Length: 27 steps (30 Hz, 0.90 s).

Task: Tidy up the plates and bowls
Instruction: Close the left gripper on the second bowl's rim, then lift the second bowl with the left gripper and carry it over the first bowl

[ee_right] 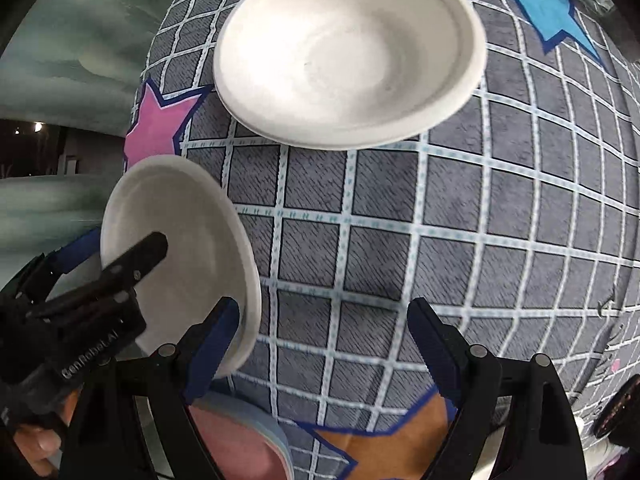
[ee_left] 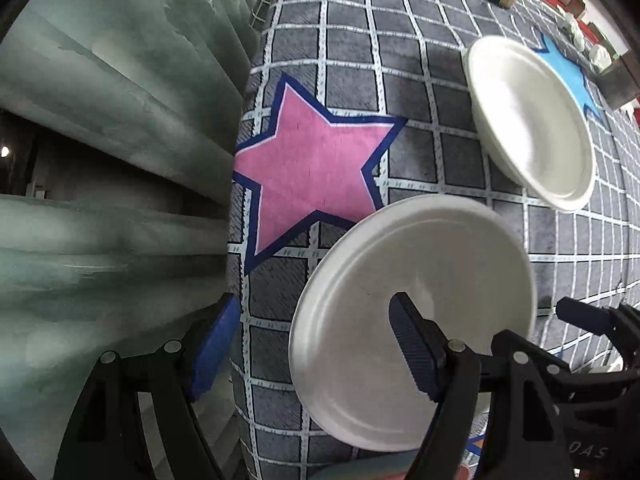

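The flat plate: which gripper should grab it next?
Left, probably. The left gripper is open with one finger already over the plate, straddling its rim. The right gripper is open mostly over bare rug.

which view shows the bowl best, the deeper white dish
The right wrist view: the bowl sits large near the top, its whole rim and inside visible, resting on the checked rug. The left wrist view shows the bowl smaller, off to the right edge and stretched by the lens.
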Available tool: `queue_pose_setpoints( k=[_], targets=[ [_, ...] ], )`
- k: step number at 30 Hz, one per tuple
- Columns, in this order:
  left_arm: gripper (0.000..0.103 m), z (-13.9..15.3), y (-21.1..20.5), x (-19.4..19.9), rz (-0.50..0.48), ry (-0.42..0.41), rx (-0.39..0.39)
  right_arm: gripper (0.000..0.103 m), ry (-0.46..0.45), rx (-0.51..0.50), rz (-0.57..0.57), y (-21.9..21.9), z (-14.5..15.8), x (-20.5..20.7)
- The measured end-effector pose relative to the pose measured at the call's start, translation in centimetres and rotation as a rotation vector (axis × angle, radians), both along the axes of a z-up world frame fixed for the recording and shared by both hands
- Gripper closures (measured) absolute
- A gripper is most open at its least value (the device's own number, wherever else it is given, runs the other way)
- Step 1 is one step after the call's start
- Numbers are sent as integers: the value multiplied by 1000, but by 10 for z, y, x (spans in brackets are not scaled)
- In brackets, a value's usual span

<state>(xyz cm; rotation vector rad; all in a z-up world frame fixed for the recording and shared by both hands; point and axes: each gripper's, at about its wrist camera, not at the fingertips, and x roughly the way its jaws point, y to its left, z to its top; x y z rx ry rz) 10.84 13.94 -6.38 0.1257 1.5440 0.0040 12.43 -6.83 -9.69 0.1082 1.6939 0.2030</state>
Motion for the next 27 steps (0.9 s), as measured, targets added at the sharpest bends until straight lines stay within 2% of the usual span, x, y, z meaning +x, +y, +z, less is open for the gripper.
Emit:
queue_pose_setpoints(
  k=[3,4,6,9,11,13,14,17,19,22,27],
  targets=[
    [36,-8,0,1,-3,13,-7,16,-8,-7,0,16,-5,14],
    [44,-10,1,1,-3,23,-14,16,-12,-5,2,22,-7,14],
    [46,-12,-1,-1,-12,20,0,20,-18,-3,1,27,-13,15],
    [48,-12,-6,-5,-34,12,6,40,-41,3,-2,41,-14,13],
    [53,-11,-16,-10,-50,11,-2,61,-31,45,1,54,-16,10],
    [55,-9,-24,-13,-58,14,-11,73,-16,80,-5,61,-18,8],
    [56,-7,-29,-14,-60,18,-22,76,-9,87,-13,62,-17,7],
    [61,-6,-44,-21,-73,37,-69,80,1,87,-16,66,-21,-1],
    [62,-4,-54,-28,-97,35,-63,80,-2,59,-17,64,-20,-9],
    [62,-3,-71,-42,-135,49,-85,80,24,49,-61,54,-23,-23],
    [62,7,-103,-73,-197,47,-111,80,16,27,-106,42,-19,-44]
  ],
)
